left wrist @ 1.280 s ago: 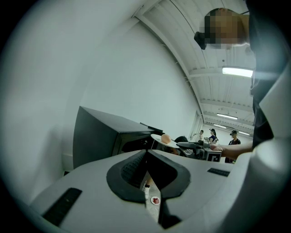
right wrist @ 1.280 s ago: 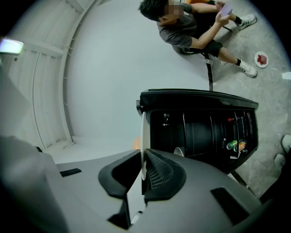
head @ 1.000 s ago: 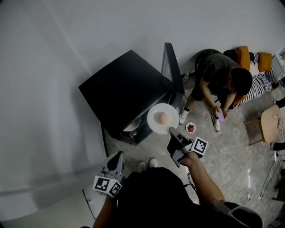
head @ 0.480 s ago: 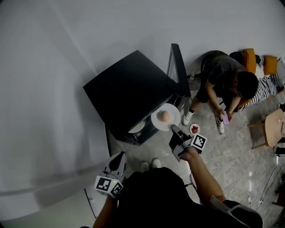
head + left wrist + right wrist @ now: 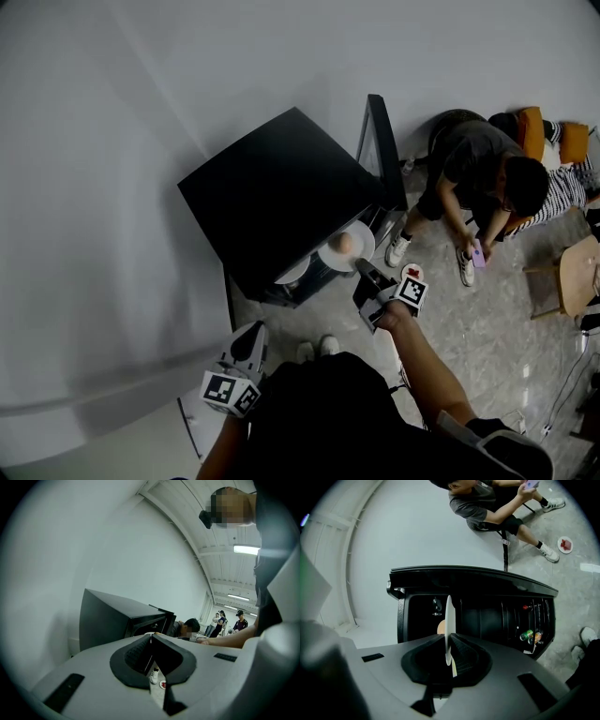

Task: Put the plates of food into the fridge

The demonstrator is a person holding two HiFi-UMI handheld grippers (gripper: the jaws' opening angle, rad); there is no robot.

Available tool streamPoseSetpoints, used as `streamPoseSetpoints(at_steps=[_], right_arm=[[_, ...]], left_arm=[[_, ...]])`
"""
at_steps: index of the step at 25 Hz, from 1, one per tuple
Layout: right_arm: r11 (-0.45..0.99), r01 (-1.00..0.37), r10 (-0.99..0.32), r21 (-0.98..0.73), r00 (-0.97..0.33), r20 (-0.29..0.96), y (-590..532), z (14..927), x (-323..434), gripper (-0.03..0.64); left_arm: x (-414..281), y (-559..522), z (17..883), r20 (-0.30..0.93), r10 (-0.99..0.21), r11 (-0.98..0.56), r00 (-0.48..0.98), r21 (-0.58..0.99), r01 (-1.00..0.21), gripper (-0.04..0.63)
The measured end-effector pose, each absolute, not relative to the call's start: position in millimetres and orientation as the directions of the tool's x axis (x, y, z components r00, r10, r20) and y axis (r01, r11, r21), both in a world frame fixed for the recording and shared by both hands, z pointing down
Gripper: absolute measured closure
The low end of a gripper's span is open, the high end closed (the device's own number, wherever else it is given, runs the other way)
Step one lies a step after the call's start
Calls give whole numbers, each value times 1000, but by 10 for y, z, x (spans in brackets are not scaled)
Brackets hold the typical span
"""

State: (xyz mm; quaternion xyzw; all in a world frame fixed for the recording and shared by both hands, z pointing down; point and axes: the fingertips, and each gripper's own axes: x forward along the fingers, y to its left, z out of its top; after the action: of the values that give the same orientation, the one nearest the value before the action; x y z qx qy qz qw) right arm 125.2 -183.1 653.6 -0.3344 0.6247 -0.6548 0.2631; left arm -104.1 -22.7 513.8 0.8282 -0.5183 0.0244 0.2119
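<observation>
The right gripper (image 5: 449, 641) pinches the rim of the white plate (image 5: 448, 616) between its jaws. The plate stands edge-on ahead of them, before the open black fridge (image 5: 487, 616). The left gripper (image 5: 151, 637) jaws meet, with nothing between them.

No legible words, brands or numbers anywhere; only black-and-white square marker patterns on the white cube (image 5: 225, 392) of the left gripper (image 5: 250, 334); likewise the right gripper (image 5: 362, 271).
</observation>
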Motion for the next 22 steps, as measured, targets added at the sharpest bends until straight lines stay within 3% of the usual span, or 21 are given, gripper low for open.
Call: streamPoseSetpoints(at_steps=[12,22], right_arm=[[-125,-23,-762,-992,-638,111,-2081,6760,1099,569],[-146,-61,-744,-987,-651,150,-2292,6840,950,574]], left_arm=[[-1072,-241,5177,272,-860,-338,431,330,-881,571],[-1097,-234,5177,280,-867,-318,412,325,-890,571]])
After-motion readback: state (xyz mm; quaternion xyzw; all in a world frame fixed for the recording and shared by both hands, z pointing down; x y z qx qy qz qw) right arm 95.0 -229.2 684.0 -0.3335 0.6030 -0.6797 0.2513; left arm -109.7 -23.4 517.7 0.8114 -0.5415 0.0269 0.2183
